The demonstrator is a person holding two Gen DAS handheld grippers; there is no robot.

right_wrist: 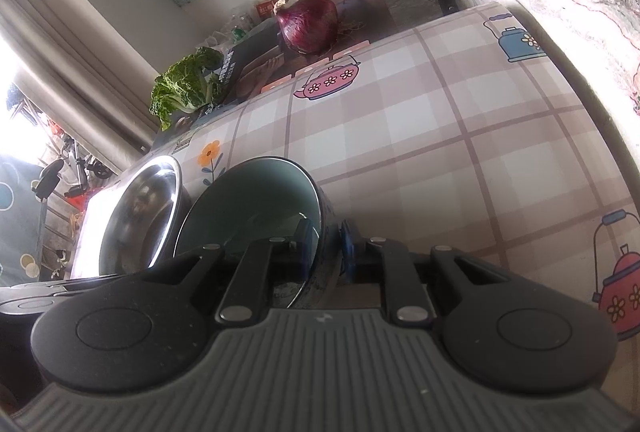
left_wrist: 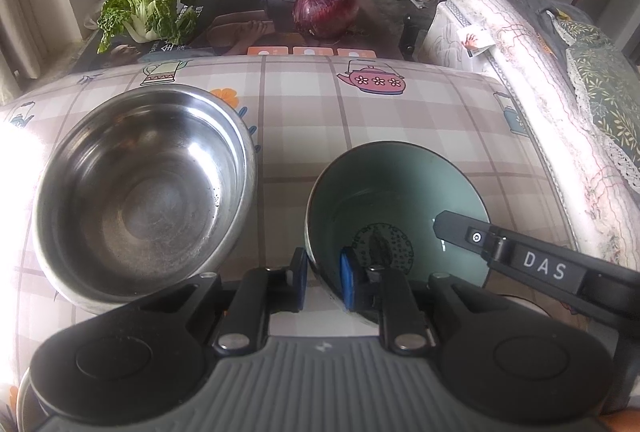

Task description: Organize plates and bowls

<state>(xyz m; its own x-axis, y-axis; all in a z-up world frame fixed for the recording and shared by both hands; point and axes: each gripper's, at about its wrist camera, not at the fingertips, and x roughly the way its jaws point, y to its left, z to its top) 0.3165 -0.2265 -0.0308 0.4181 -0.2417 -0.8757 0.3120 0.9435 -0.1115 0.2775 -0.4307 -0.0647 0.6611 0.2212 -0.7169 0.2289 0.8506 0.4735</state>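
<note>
both your grippers are clamped on the same green bowl (left_wrist: 394,208), which sits on the checked tablecloth (left_wrist: 400,112) w/ teapot prints. your left gripper (left_wrist: 323,280) pinches the bowl's near-left rim, one blue pad outside, one inside the wall. your right gripper (right_wrist: 326,248) grips the rim on the opposite side, again one pad inside & one outside; in the left wrist view its black finger reaches into the bowl from the right. the steel bowl (left_wrist: 144,192) stands just beside the green one, on its left, upright & apart from it. further back on the dark mat (left_wrist: 240,12): a red onion (left_wrist: 325,10) & a leafy cabbage (left_wrist: 150,10), well apart from the bowls.
</note>
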